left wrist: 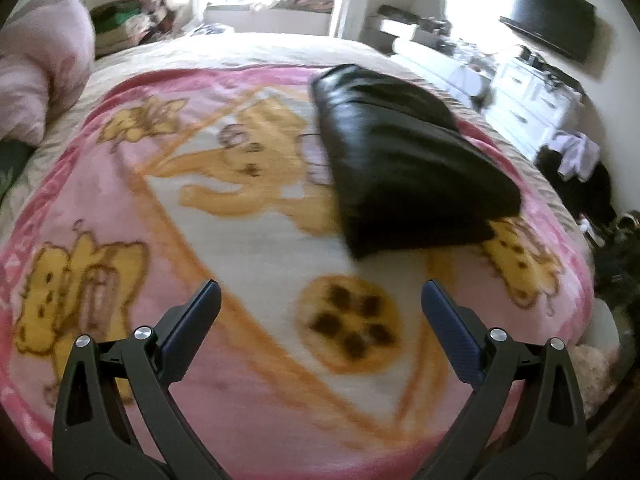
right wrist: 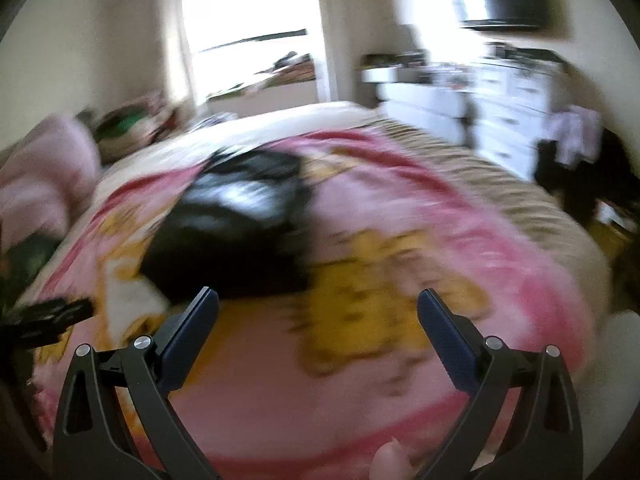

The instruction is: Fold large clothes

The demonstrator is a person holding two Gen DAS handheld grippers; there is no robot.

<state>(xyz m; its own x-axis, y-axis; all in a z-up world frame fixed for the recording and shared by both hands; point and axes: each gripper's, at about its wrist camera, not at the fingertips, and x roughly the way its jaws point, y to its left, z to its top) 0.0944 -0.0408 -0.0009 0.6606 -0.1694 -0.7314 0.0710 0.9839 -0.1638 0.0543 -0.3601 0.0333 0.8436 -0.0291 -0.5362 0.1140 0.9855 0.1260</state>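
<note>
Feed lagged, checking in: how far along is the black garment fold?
Done, apparently: the black garment lies in a compact folded bundle on the pink blanket. In hand: nothing; left gripper and right gripper are both open and empty. Left: possibly tidying; blur hides the edges.

Black garment [left wrist: 404,164]: smooth cloth with a leathery sheen, glossy highlights on its folds
Blanket [left wrist: 248,216]: soft, fuzzy fleece, matt, printed pink and yellow
Left gripper [left wrist: 320,296]: matt black plastic, dark blue textured finger pads [left wrist: 444,320], shiny metal pins
Dresser [left wrist: 532,100]: smooth white
</note>
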